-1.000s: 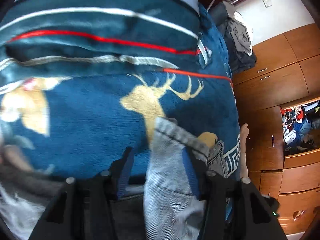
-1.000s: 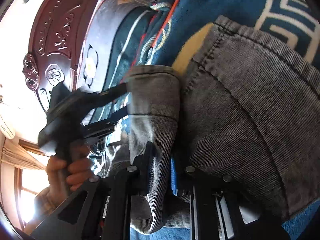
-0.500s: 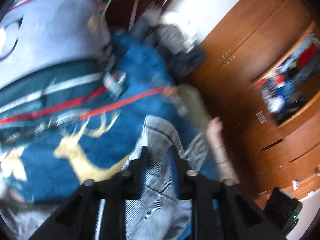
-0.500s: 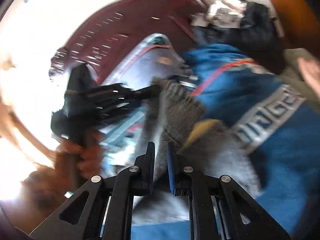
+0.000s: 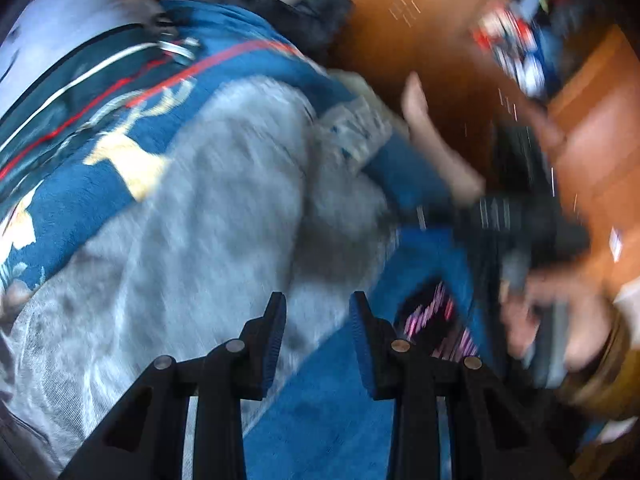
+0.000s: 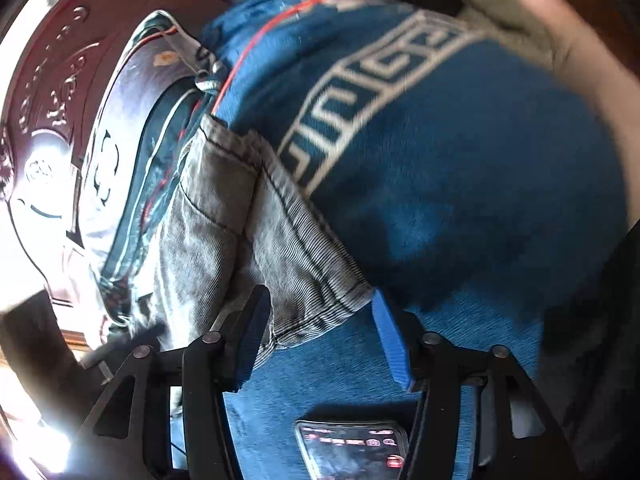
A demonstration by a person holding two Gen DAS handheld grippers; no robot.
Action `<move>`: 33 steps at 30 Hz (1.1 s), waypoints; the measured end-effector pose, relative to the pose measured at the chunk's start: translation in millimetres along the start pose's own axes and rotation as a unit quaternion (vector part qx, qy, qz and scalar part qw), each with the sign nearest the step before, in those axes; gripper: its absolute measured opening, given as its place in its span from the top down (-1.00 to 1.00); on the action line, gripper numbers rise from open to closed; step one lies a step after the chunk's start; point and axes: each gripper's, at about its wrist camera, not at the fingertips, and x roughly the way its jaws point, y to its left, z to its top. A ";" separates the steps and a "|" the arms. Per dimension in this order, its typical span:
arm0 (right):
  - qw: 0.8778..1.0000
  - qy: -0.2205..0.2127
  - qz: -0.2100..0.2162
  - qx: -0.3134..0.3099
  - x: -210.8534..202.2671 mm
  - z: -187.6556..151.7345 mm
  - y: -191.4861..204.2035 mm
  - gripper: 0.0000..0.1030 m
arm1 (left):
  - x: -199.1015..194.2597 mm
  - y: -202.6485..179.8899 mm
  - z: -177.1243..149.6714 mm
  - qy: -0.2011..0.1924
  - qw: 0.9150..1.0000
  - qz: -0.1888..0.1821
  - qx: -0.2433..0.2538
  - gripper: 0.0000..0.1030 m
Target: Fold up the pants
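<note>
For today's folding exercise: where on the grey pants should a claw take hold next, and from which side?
Grip the stitched hem edge of the grey pants, which lies between the open right claw fingers in the right wrist view. Come from the near side, over the blue blanket; the hem is a thick, free edge.

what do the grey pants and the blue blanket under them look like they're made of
Pants: grey, faded denim or fine corduroy by the look, with thin ribbed lines, dark stitched seams and a matte, worn finish.
Blanket: probably plush fleece, going by its soft, fuzzy blue nap with a pale key-pattern border; no weave shows.
</note>
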 end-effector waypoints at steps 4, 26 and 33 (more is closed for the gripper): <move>1.000 -0.007 0.004 0.005 3.4 0.6 1.1 0.50 | 22.3 -22.4 -23.1 0.040 0.995 0.048 0.083 0.32; 0.990 -0.098 0.015 -0.105 -47.5 34.0 49.4 -0.23 | -37.0 31.6 22.3 -0.053 0.995 -0.053 -0.058 0.40; 0.992 -0.091 0.067 -0.054 -22.3 67.4 44.3 -0.23 | -5.9 115.9 86.5 -0.044 0.976 -0.058 -0.207 -0.10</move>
